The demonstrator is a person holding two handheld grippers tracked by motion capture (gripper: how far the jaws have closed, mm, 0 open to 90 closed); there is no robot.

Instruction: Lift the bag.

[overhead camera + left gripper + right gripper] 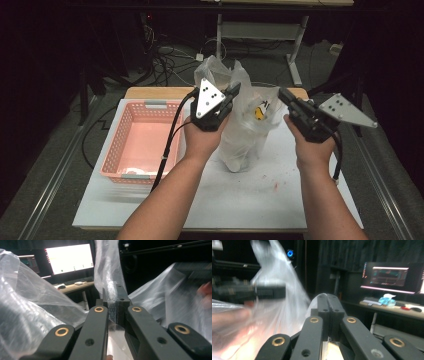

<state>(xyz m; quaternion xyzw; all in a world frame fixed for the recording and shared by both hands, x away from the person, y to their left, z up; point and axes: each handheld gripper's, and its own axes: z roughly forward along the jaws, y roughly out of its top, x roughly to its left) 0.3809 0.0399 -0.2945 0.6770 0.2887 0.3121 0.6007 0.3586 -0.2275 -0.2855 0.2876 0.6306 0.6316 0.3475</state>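
A clear plastic bag [245,130] stands upright on the white board [250,200], with pale objects and something yellow [259,113] inside. My left gripper [234,90] holds the bag's left rim; in the left gripper view its jaws [111,298] are shut on a strip of the plastic [107,270]. My right gripper [283,95] grips the bag's right rim. In the right gripper view its jaws [327,298] are pressed together on the bag's edge, with the plastic [279,290] stretching off to the left. The bag's mouth is held apart between the two grippers.
A pink basket [140,140] sits on the left of the board, with something pale at its near end. Cables lie on the floor behind the table, beside a desk frame [295,45]. Monitors [68,258] glow in the dark background.
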